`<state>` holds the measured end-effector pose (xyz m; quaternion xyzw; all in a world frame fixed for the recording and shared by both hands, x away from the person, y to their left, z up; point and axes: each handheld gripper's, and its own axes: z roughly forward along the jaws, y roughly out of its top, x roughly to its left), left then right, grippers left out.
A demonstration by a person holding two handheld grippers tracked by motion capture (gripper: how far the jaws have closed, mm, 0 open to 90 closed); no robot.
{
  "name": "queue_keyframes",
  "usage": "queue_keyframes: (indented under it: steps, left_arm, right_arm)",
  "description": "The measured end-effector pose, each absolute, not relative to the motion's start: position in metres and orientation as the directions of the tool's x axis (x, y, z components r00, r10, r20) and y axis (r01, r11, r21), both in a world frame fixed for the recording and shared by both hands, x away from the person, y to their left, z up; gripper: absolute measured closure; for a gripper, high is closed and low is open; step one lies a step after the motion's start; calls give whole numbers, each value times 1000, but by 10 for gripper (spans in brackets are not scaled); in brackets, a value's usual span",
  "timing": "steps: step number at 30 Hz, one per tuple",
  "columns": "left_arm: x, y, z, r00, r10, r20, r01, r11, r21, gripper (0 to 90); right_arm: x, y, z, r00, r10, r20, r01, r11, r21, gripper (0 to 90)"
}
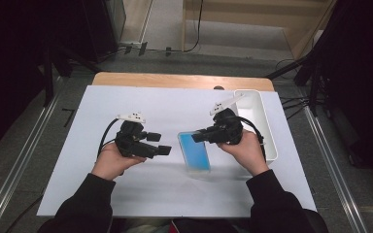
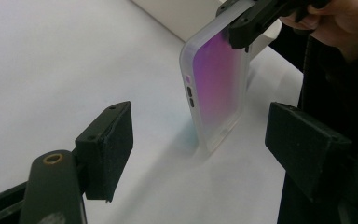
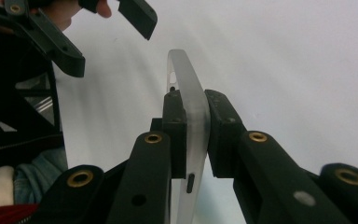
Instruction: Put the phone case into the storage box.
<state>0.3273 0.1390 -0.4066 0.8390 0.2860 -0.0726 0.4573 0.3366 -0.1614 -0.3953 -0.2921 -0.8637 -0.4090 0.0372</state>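
A wooden table [image 1: 126, 78] is sitting in the middle of the high view, its bare wood showing as a strip along the far edge. A large white sheet [image 1: 126, 194] is lying flat on it and covering almost all of the top, from that strip down to the bottom of the frame. On the sheet, a long white tray [image 1: 267, 127] is resting at the right of centre near the sheet's right edge, and a translucent phone case [image 1: 194, 151] with a blue inside is standing at the middle, its lower end touching the sheet.
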Motion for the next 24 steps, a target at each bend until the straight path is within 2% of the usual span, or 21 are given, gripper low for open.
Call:
queue_keyframes:
  steps: [7,17,24]
  left_arm:
    - [325,139,-402,860,352,-369,501,-449,740,232]
    - [326,135,-399,885,321,-337,460,-492,739,231]
    - [330,130,-398,887,295,-355,460,-508,728,231]
  right_arm:
    - [336,-159,-394,-866,398,302,488,545,682,777]
    - [340,-154,-391,-902,307,305,431,587,685,777]
    - [343,-146,-391,-922,247,298,387,617,685,777]
